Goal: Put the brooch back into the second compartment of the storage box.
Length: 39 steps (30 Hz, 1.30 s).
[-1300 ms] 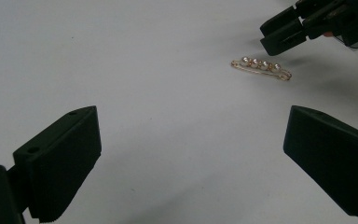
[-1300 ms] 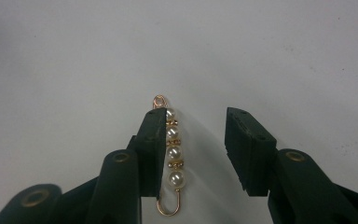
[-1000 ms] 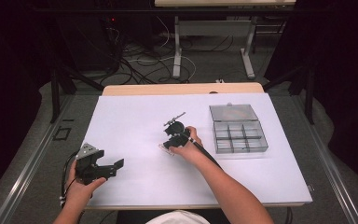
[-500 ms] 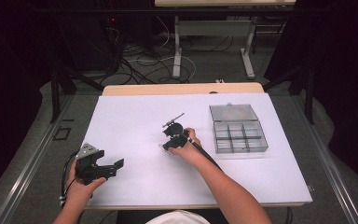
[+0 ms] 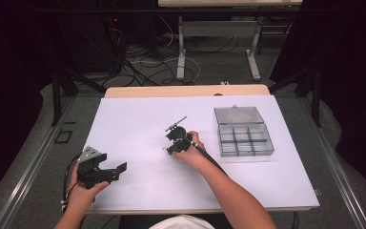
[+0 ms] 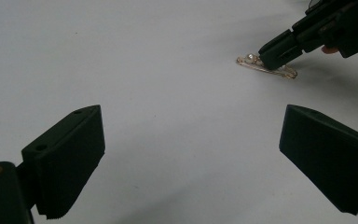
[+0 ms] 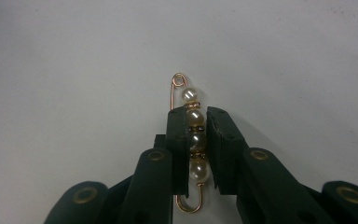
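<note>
A gold safety-pin brooch (image 7: 188,95) strung with several pearls lies on the white table (image 5: 138,124). My right gripper (image 7: 196,114) points down at it near the table's middle. Its jaws have just been closing and now press on the pearls from both sides, shut on the brooch. From the left gripper view, the right gripper (image 6: 272,53) sits on the brooch (image 6: 286,72), which rests flat on the sheet. My left gripper (image 5: 112,172) is held at the front left, open, with nothing between its jaws (image 6: 196,140).
A clear plastic compartment box (image 5: 242,131) with its lid open stands to the right of the right hand. A wooden table edge (image 5: 186,90) runs along the back. Cables and table legs lie on the floor beyond.
</note>
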### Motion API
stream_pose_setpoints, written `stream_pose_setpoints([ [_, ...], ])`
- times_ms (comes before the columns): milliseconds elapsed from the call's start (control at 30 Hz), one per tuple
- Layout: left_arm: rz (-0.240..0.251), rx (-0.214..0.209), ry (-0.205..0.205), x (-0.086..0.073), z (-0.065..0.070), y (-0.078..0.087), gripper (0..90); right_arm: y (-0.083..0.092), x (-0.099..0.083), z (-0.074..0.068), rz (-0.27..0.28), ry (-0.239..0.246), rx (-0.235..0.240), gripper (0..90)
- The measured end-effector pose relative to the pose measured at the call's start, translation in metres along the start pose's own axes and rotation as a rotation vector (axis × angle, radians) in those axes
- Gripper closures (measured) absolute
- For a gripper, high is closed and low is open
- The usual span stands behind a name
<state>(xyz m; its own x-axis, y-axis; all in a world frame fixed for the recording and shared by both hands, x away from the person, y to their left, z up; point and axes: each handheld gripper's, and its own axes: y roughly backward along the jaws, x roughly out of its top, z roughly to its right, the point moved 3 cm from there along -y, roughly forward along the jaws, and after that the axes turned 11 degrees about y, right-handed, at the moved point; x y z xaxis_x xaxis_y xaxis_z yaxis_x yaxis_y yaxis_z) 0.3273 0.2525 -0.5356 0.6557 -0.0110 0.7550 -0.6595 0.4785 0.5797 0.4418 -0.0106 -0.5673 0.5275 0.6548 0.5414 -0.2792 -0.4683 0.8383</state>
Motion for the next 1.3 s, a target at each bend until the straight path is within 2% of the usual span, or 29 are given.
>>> stream_pose_setpoints([
  [33, -0.012, -0.003, -0.002, 0.0, 0.0, 0.001, 6.6, -0.002, 0.0, 0.0, 0.038, -0.004, -0.002, 80.0],
  [100, -0.011, -0.002, -0.001, 0.0, 0.0, 0.001, 6.6, 0.0, 0.0, 0.0, 0.002, 0.001, -0.001, 80.1],
  [333, -0.011, -0.005, 0.006, 0.0, 0.0, 0.0, 6.6, 0.002, 0.0, -0.002, -0.012, -0.019, 0.011, 80.3],
  [433, -0.01, -0.007, 0.005, 0.0, 0.0, 0.0, 6.6, 0.003, 0.001, -0.001, 0.002, 0.005, 0.019, 80.3],
  [567, 0.0, -0.005, 0.009, 0.0, 0.001, -0.001, 6.6, 0.004, 0.001, -0.002, 0.007, 0.003, 0.02, 80.3],
  [600, -0.001, -0.006, 0.009, 0.0, 0.001, -0.001, 6.6, 0.005, 0.002, -0.003, 0.013, -0.011, 0.02, 80.3],
  [633, -0.001, -0.006, 0.009, 0.0, 0.001, -0.001, 6.6, 0.007, 0.001, -0.004, 0.014, -0.009, 0.03, 80.4],
  [800, -0.004, -0.005, 0.009, -0.001, 0.0, -0.001, 6.6, 0.01, 0.002, -0.003, 0.024, 0.006, 0.024, 80.4],
  [833, -0.005, -0.005, 0.01, -0.001, 0.0, -0.001, 6.6, 0.01, 0.003, -0.004, 0.041, -0.011, 0.026, 80.4],
  [1033, -0.015, -0.007, 0.008, -0.001, 0.0, 0.0, 6.6, 0.015, 0.004, -0.006, 0.036, -0.025, 0.032, 80.4],
  [1100, -0.015, -0.007, 0.01, -0.001, 0.0, 0.0, 6.6, 0.017, 0.004, -0.005, 0.036, -0.023, 0.028, 80.4],
  [1133, -0.013, -0.007, 0.011, -0.001, 0.0, 0.0, 6.6, 0.017, 0.004, -0.003, 0.042, -0.006, 0.032, 80.4],
  [1233, -0.012, -0.007, 0.012, -0.001, 0.0, -0.001, 6.6, 0.02, 0.003, -0.001, 0.041, -0.027, 0.022, 80.4],
  [1300, -0.015, -0.006, 0.012, -0.001, 0.0, 0.0, 6.6, 0.02, 0.003, 0.001, 0.049, -0.014, 0.025, 80.4],
])
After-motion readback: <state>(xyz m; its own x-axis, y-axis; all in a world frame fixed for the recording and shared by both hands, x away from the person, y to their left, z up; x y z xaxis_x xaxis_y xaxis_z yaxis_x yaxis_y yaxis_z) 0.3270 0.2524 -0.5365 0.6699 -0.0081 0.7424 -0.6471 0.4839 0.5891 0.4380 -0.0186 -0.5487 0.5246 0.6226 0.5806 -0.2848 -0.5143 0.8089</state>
